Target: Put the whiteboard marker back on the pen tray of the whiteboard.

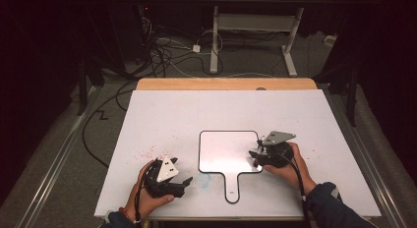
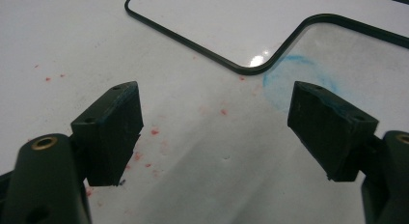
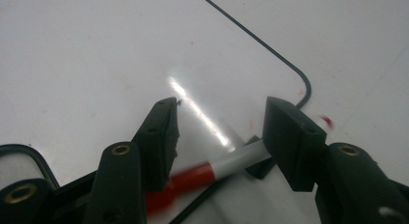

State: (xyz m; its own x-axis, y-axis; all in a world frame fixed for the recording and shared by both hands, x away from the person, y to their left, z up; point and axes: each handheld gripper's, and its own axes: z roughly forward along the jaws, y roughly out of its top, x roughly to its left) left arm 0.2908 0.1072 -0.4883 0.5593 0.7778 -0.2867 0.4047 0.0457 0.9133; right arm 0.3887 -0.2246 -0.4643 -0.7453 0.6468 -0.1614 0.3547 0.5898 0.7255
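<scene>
Down at lower centre of the right gripper view lies a marker [image 3: 212,172]: a light grey barrel with a red section toward the lower left of the frame, blurred. It rests across the black rim of a small whiteboard [image 3: 120,64], between the two jaws of the right gripper [image 3: 219,127]. The jaws stand apart and released. The right-hand pad sits at the grey end of the barrel; whether it touches cannot be told. The left-hand pad is clear of the marker. The marker's red end is cut off behind the left jaw's arm, so its tip is hidden.

From the high view the whiteboard [image 1: 223,149] is a white paddle shape with a dark rim and a short handle pointing to the bottom of the frame, lying centre-right on the white table [image 1: 162,115]. The right gripper [image 1: 255,156] is at the board's right edge, lower right of centre. The marker is too small and too covered by the gripper to make out there.

The left gripper [image 1: 184,184] rests at lower left of the high view, on the table, well apart from the board. In the left gripper view its jaws are wide open with nothing between them [image 2: 217,132]. Red flecks [image 2: 154,131] and a faint blue smudge [image 2: 289,81] mark the table near the board's handle corner.
</scene>
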